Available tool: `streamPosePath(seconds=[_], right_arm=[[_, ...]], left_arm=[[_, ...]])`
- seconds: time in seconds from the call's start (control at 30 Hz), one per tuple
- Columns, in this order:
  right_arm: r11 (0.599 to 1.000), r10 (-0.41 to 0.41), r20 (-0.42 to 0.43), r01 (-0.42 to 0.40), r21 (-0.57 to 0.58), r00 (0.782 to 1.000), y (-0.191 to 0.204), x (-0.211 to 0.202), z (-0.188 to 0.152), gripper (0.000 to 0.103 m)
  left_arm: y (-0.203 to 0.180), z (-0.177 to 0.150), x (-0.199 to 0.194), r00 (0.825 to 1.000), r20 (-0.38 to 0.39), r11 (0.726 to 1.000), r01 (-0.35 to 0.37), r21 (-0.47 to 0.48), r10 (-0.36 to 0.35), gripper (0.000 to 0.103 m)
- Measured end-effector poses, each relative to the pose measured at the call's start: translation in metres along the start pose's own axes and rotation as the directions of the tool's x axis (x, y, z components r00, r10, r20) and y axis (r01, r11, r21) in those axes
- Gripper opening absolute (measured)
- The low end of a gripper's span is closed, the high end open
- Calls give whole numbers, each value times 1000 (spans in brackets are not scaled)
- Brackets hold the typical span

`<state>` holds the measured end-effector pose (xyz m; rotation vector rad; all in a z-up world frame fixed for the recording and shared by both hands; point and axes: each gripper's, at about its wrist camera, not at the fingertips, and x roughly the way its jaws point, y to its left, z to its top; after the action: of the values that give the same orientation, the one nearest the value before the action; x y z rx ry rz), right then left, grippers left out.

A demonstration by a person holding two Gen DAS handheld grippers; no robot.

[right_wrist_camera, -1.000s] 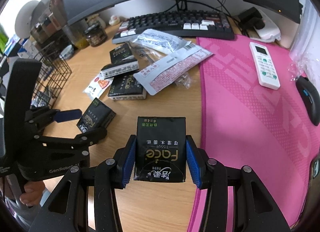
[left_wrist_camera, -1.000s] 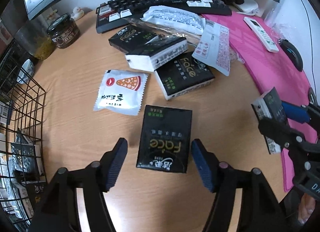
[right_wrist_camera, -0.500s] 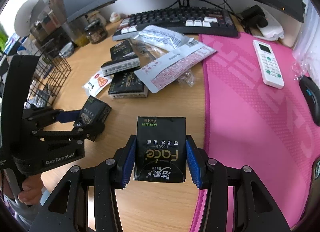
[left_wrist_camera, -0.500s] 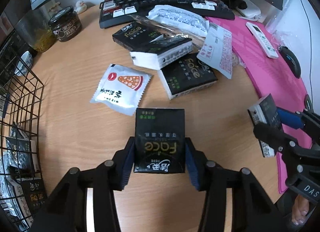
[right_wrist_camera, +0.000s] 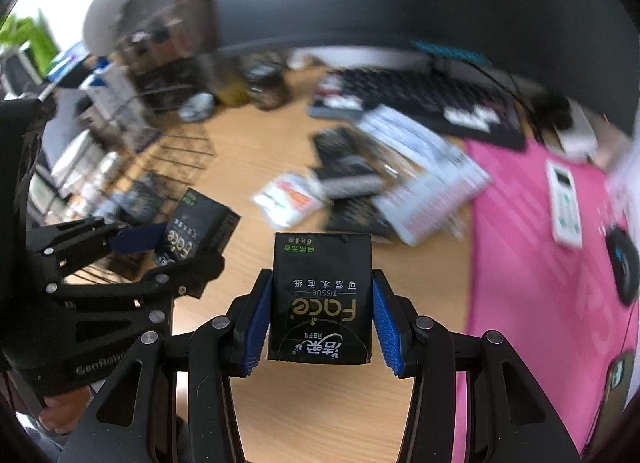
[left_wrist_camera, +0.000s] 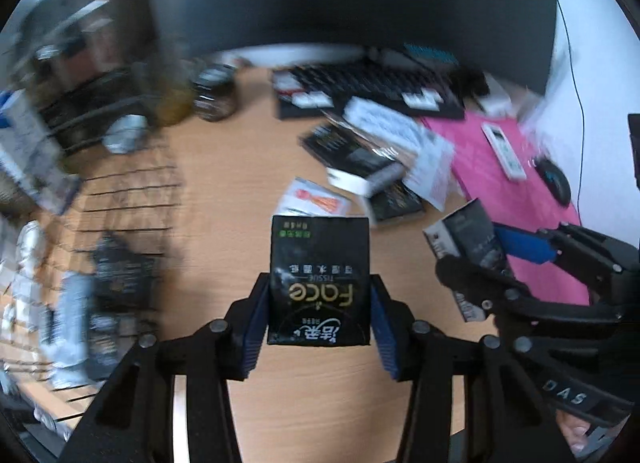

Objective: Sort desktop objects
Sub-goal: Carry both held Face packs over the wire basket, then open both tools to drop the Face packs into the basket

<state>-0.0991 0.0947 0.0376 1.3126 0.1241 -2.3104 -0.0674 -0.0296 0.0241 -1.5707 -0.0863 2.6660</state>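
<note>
Wire basket [left_wrist_camera: 120, 199] at the left edge; bare wooden surface [left_wrist_camera: 224, 191] beside it. Left gripper [left_wrist_camera: 318, 317], fingers just closed, pinches a black "Face TISSUE" tissue pack [left_wrist_camera: 319, 279] clear of the surface. Right gripper [right_wrist_camera: 320, 315] clamps a second "Face TISSUE" pack [right_wrist_camera: 322, 295]. Pink mat [right_wrist_camera: 540, 247] rightward.

Black tissue pack [left_wrist_camera: 319, 283] gold lettering, blue fingers [left_wrist_camera: 253, 333], pink mat [right_wrist_camera: 540, 263], wood-grain desk [left_wrist_camera: 224, 199]
</note>
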Motion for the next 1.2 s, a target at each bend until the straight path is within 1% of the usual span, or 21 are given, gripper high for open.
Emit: streamPosePath(seconds=[0.07,0.13,0.23,0.27,0.3,0.37,0.43,0.47,0.5,0.57,0.7,0.73,0.87,1.0,1.07,1.17,1.2], right_arm=[[999,25,10,-25,-41,1000,25,-4,13,47],[994,57,22,-55,-94,998,56,-8,27,47],[980,101,39,-93,-177,994,109,-10,50,47],[976,115,39,-106,-190,993,120,-10,54,47],[970,138,33,-128,-206,990,138,-7,61,47],[960,172,20,-163,-230,985,165,-1,71,47],[947,199,-8,-195,-255,980,192,11,76,47],[943,209,-24,-208,-259,978,201,16,76,47],[939,215,-43,-218,-265,976,212,24,75,47],[934,207,-66,-217,-283,976,226,35,72,47],[931,190,-91,-209,-299,978,237,51,69,47],[935,181,-91,-200,-294,979,238,54,70,48],[937,181,-101,-203,-285,978,239,62,72,48],[940,162,-101,-185,-288,982,242,65,72,48],[940,166,-100,-188,-285,981,242,65,71,48],[943,173,-88,-190,-274,981,239,63,72,49],[943,175,-87,-192,-272,981,238,62,72,50]], left_arm=[[26,-2,-23,998,43,998,-38,-46,40,52],[53,-6,-40,995,73,993,-58,-101,66,52],[100,-17,-59,988,87,976,-112,-185,130,52],[116,-21,-63,984,85,967,-136,-215,157,52],[137,-24,-66,976,68,952,-183,-245,205,52],[167,-31,-69,961,33,923,-255,-288,276,52],[193,-38,-66,955,-1,902,-279,-329,295,52],[206,-41,-62,955,-24,895,-284,-345,294,52],[214,-43,-59,958,-32,894,-276,-353,284,52],[224,-43,-55,964,-34,897,-258,-358,264,52],[228,-43,-47,972,-47,911,-231,-343,229,52],[230,-43,-46,972,-55,907,-234,-350,229,53],[235,-44,-38,977,-68,910,-215,-355,204,53],[237,-45,-36,974,-81,907,-228,-353,214,53],[235,-44,-36,971,-86,909,-240,-342,223,53],[232,-44,-38,968,-84,908,-249,-336,235,61],[232,-44,-40,969,-79,908,-247,-339,234,66]])
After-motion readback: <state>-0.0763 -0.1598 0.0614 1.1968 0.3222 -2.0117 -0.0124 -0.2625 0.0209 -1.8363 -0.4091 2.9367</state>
